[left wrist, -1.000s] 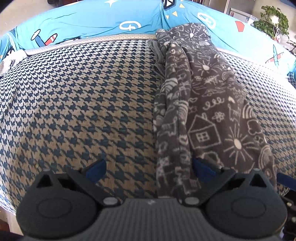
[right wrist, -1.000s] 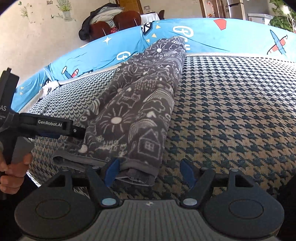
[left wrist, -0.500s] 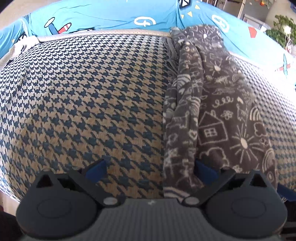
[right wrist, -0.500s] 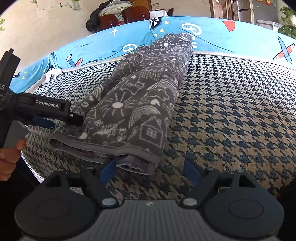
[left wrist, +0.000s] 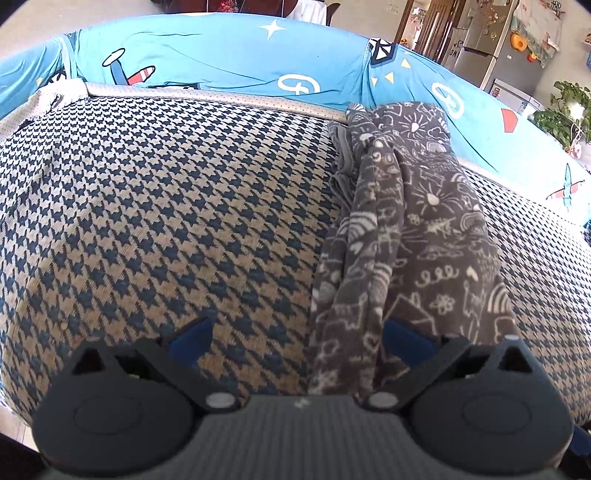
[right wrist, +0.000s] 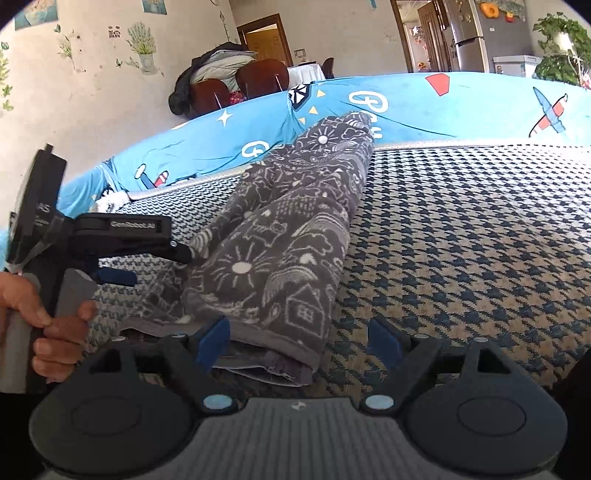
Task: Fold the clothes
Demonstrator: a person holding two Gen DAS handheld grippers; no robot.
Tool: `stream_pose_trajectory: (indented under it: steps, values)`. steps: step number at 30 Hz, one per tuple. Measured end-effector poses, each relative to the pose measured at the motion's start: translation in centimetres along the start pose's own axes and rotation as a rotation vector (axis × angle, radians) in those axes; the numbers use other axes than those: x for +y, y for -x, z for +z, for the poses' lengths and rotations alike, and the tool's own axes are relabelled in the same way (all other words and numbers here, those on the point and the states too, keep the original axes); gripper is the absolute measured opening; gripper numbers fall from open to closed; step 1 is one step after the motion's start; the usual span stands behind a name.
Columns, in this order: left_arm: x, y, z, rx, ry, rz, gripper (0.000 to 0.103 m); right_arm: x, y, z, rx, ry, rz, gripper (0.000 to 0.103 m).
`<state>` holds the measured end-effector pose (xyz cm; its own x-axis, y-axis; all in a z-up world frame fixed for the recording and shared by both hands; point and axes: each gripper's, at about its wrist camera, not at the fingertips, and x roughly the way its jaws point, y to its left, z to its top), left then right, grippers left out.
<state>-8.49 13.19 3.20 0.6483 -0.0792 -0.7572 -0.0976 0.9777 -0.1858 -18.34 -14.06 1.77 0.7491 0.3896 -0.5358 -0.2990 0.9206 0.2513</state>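
A grey garment point(left wrist: 436, 236) with white doodles lies folded into a long strip on the houndstooth cover point(left wrist: 166, 221). My left gripper point(left wrist: 297, 336) is open at the strip's near end. The strip's left edge lies between the fingers, close to the right finger point(left wrist: 402, 338). In the right wrist view the same garment point(right wrist: 295, 240) runs away from me. My right gripper point(right wrist: 299, 339) is open around its near right corner, with the left finger point(right wrist: 214, 339) against the hem. The left gripper point(right wrist: 159, 267) shows there at the strip's left edge, held by a hand point(right wrist: 48, 321).
A blue cartoon-print cover point(left wrist: 221, 62) rises along the far edge of the houndstooth surface. Bare houndstooth stretches left of the garment in the left view and right of it point(right wrist: 461, 240) in the right view. Chairs point(right wrist: 240, 85), a fridge point(right wrist: 465, 33) and a plant point(right wrist: 557, 48) stand beyond.
Both views have tipped upward, showing more of the room behind. The right gripper's fingers have spread a little wider. The garment lies as before.
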Motion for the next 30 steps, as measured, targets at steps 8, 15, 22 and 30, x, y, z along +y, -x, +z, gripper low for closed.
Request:
stream_pose_trajectory:
  steps: [8,15,22,30]
  values:
    - [1.6,-1.1,0.1,0.041,0.077,0.044,0.103,1.4,-0.1,0.2,-0.046,0.081,-0.014,0.083]
    - [2.2,-1.1,0.0,0.033,0.119,0.033,0.103,1.3,-3.1,0.3,0.009,0.102,-0.049,0.086]
    - [2.9,-0.8,0.2,0.016,0.184,0.000,0.103,0.6,-4.1,-0.8,0.074,0.080,-0.064,0.088]
    - [3.1,-0.8,0.1,0.010,0.204,-0.006,0.103,1.3,-3.8,-1.4,0.086,0.135,-0.065,0.092]
